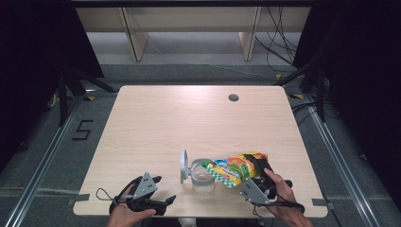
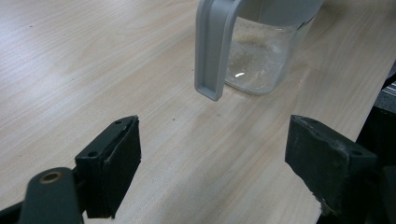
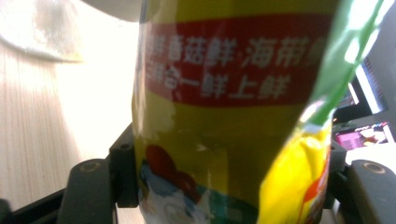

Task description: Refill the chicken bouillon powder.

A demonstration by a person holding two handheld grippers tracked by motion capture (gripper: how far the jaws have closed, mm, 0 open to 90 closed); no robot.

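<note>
the right gripper [image 1: 253, 182] clamps the yellow bag [image 1: 234, 170], tilted with its mouth over the open jar [image 1: 202, 178] near the table's [image 1: 189, 118] near edge; the left gripper [image 1: 156, 196] waits wide and empty; tipped off-centre, the contents could spill past the rim; a nudge could topple the unsteadied jar.

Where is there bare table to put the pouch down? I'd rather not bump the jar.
The table is bare across its far half, up to the cable hole, and along its left side. The near edge is crowded: the clear jar with its hinged lid, the yellow pouch, the left gripper and the right gripper.
</note>
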